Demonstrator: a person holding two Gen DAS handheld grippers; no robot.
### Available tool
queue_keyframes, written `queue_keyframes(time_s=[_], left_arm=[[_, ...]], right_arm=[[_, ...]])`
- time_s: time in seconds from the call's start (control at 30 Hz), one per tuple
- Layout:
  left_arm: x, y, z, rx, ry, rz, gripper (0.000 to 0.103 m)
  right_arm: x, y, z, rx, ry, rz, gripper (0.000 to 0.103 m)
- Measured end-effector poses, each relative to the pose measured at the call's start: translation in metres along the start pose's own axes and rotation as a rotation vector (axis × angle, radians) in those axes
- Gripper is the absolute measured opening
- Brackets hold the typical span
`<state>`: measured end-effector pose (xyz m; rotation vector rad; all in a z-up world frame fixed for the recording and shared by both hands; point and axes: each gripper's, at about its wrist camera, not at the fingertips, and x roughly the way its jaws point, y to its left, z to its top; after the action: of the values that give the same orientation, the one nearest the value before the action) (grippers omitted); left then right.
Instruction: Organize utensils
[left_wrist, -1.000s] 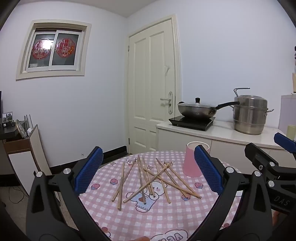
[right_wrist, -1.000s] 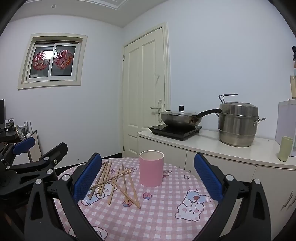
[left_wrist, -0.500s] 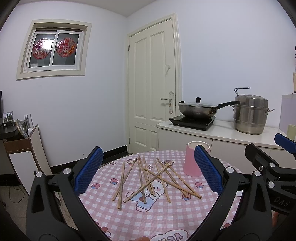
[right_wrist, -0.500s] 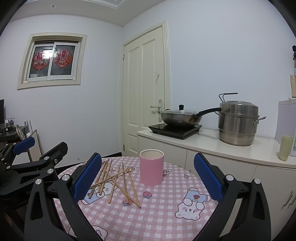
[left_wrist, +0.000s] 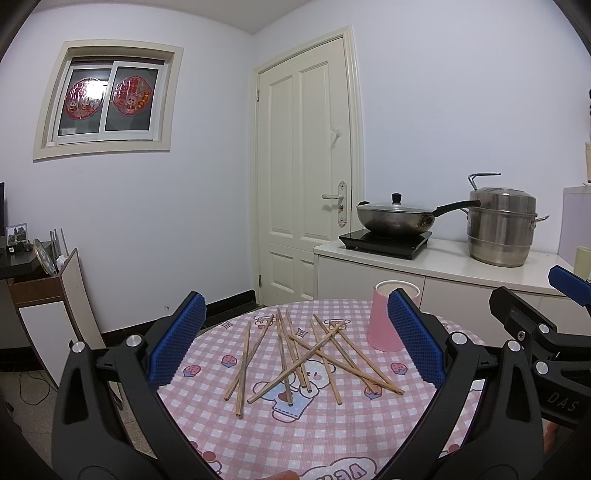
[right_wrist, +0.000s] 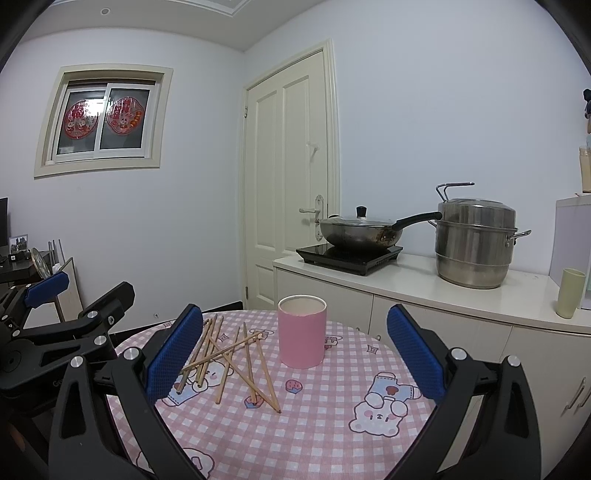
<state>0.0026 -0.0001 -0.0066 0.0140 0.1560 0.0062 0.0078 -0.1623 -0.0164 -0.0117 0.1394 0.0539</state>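
Observation:
Several wooden chopsticks (left_wrist: 303, 358) lie crossed in a loose pile on the round table with the pink checked cloth (left_wrist: 332, 424). The pile also shows in the right wrist view (right_wrist: 229, 358). A pink cup (left_wrist: 384, 317) stands upright to the right of the pile, seen empty from the right wrist view (right_wrist: 301, 336). My left gripper (left_wrist: 293, 345) is open and empty, held above the table's near side facing the pile. My right gripper (right_wrist: 293, 350) is open and empty, facing the cup.
A white counter (right_wrist: 424, 280) stands behind the table with a wok on a black hob (right_wrist: 354, 230), a steel steamer pot (right_wrist: 474, 242) and a pale green cup (right_wrist: 570, 293). A white door (left_wrist: 306, 177) is at the back. A low cabinet (left_wrist: 40, 291) stands at the left.
Both grippers have drifted slightly; the view of the table has shifted a little. The chopsticks and cup have not moved.

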Motion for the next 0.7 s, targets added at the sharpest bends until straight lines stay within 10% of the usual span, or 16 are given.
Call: queue_keyframes(time_s=[0.7], left_arm=[[0.001,0.0,-0.005,0.002,0.004,0.004,0.097]], right_arm=[[0.0,0.0,-0.01,0.006,0.009,0.004,0.096]])
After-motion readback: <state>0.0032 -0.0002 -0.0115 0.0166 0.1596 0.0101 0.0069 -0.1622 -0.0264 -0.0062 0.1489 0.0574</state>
